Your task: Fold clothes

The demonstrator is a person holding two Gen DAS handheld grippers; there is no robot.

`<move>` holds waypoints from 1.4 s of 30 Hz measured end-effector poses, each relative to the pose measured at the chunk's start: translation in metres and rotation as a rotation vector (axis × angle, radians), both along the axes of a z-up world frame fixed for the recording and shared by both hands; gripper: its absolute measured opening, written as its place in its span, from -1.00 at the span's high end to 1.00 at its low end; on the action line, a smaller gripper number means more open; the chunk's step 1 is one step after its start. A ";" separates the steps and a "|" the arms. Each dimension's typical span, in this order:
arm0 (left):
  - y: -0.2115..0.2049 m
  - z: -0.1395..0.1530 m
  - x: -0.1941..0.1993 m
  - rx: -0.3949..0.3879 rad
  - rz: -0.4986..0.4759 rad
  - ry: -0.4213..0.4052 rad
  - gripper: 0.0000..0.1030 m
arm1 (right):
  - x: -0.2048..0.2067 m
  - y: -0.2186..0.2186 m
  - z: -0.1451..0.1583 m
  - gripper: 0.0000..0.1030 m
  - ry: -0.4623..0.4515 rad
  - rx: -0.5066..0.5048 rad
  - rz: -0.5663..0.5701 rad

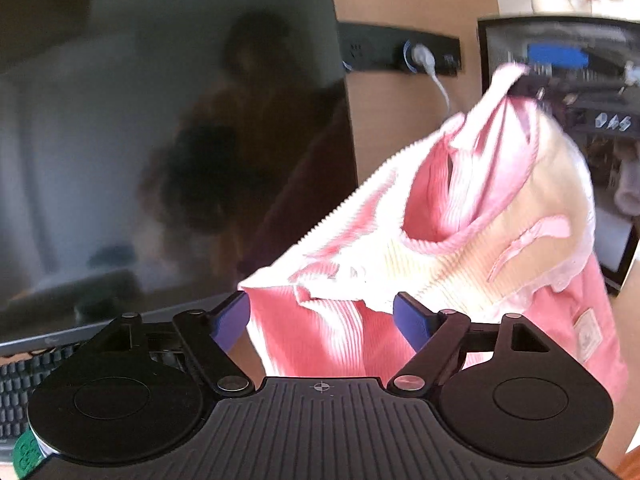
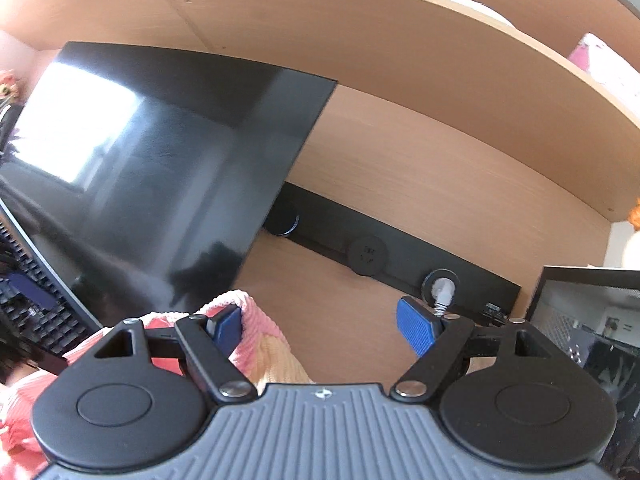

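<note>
A pink and cream ribbed garment is hanging in the air, its lower folds lying between the spread pads of the left hand-held gripper, which is released. At two o'clock its top corner is bunching upward. The right hand-held gripper is also gaping wide, cloth brushing its nine-o'clock pad, before a dark monitor.

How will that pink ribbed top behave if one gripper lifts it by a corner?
The pink ribbed top will probably go floppy: it already sags in folds. It seems light, a thin knit. The ribbing should give the pads some grip, so it's unlikely to slip.
</note>
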State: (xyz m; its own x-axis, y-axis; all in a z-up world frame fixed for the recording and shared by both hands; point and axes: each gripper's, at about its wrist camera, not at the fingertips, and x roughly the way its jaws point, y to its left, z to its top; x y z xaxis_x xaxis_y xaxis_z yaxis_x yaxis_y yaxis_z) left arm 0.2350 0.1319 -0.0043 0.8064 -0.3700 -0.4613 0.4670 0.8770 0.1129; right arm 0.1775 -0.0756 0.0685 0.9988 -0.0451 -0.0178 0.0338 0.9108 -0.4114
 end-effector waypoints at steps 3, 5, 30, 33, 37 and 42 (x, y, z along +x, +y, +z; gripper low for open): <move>-0.016 -0.011 0.013 0.037 0.002 0.035 -0.60 | 0.002 -0.004 -0.001 -0.55 0.029 0.004 0.021; -0.025 -0.019 0.019 0.056 0.005 0.064 -0.57 | 0.006 -0.008 -0.002 -0.55 0.053 0.007 0.029; -0.029 -0.062 0.052 0.055 0.125 0.312 -0.55 | 0.086 -0.092 -0.055 -0.68 0.403 0.275 -0.078; -0.034 -0.067 0.055 0.061 0.130 0.327 -0.47 | 0.069 -0.098 -0.076 -0.68 0.492 0.366 -0.036; -0.039 -0.071 0.062 0.068 0.142 0.330 0.37 | 0.052 -0.096 -0.126 -0.68 0.675 0.490 0.029; -0.024 -0.064 0.063 0.060 0.198 0.297 0.87 | 0.047 -0.078 -0.157 -0.69 0.783 0.470 0.088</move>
